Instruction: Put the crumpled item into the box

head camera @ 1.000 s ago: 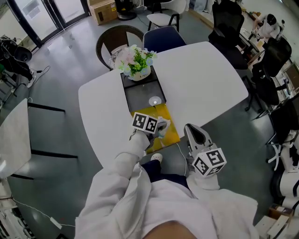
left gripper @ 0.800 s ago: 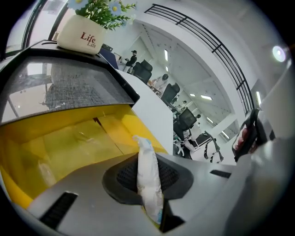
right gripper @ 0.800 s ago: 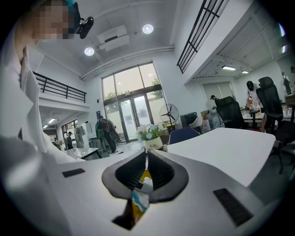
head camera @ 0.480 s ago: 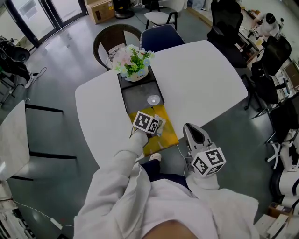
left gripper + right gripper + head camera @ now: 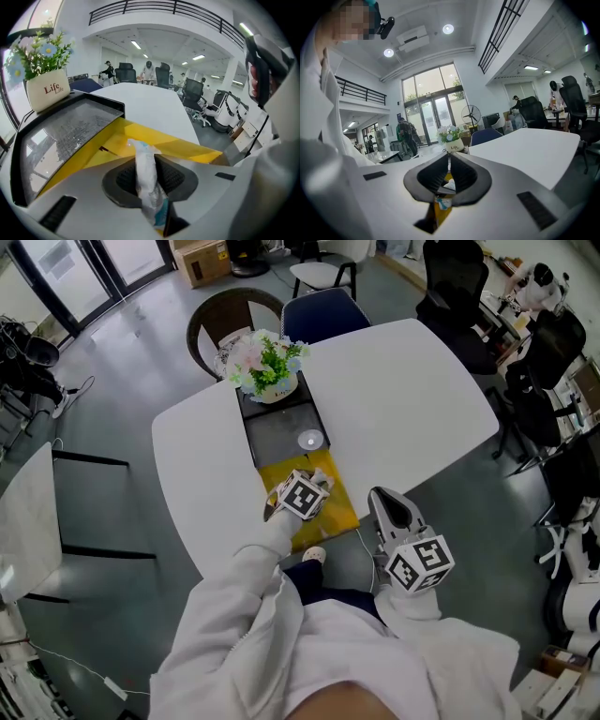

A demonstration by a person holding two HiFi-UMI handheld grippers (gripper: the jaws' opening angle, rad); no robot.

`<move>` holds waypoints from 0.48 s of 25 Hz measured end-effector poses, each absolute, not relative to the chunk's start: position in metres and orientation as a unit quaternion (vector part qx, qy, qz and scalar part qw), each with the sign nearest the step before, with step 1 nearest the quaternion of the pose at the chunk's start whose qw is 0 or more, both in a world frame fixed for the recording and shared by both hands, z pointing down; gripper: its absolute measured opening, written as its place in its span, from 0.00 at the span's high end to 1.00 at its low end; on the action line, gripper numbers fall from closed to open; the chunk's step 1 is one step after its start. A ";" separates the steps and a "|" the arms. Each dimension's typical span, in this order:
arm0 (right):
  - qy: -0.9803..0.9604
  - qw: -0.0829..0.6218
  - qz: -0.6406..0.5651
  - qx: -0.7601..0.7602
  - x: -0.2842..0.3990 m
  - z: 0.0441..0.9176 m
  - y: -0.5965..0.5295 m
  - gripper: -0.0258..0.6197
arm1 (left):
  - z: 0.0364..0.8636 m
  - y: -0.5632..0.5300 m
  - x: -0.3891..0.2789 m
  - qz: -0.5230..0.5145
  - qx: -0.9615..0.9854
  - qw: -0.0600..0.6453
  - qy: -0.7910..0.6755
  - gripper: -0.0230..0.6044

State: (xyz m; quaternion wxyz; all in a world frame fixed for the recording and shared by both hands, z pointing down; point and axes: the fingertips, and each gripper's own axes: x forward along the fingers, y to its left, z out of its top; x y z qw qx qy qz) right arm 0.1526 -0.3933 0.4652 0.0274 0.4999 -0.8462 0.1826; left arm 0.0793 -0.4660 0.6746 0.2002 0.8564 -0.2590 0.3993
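A white table in two halves stands in an open-plan office, a dark centre panel between them — a pot of flowers at its far end, a small white disc nearer. A navy chair and a round brown chair stand beyond; black office chairs line the right, a cardboard carton near glass doors.

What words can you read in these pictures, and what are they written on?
"Life", with a smaller "Life" beneath it: on the white flower pot.
Label on the cardboard box on the floor: too small to read.
No other text can be read.
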 end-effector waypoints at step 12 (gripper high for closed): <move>-0.850 0.025 0.183 0.493 0.157 0.463 -0.392 0.90 | 0.665 -0.477 0.071 0.383 0.856 0.187 -0.291 0.62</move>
